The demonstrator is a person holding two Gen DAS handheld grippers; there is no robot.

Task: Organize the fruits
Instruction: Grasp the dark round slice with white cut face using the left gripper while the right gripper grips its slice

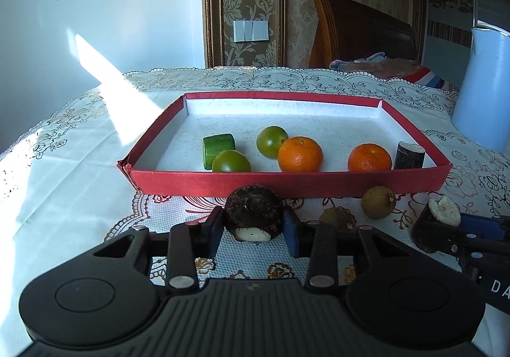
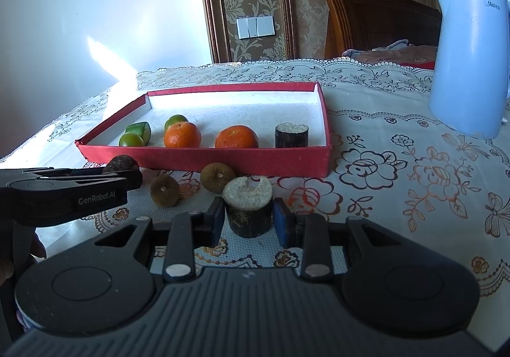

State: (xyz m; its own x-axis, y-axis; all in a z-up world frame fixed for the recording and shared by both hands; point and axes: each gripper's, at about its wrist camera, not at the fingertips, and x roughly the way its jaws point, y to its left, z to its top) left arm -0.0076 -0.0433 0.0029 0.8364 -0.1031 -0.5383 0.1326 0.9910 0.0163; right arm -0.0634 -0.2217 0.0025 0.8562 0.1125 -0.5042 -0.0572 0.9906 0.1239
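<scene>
My left gripper (image 1: 253, 231) is shut on a dark, hairy brown root piece (image 1: 253, 208) with a white cut end, just in front of the red tray's near wall (image 1: 287, 183). My right gripper (image 2: 249, 222) is shut on a dark sugarcane stub (image 2: 248, 207) with a pale cut top, held upright in front of the tray (image 2: 204, 162). Inside the tray lie a cucumber piece (image 1: 218, 146), two green tomatoes (image 1: 231, 161), two oranges (image 1: 299, 154) and another sugarcane stub (image 1: 409, 155). The right wrist view shows the left gripper (image 2: 127, 174) at the left with the root piece (image 2: 121, 163).
Two small brown round fruits (image 2: 217, 177) (image 2: 164, 190) lie loose on the lace tablecloth between the grippers and the tray. A pale blue kettle (image 2: 468, 63) stands at the right, behind the tray's level. A wooden headboard (image 1: 360, 31) and a bed lie beyond the table.
</scene>
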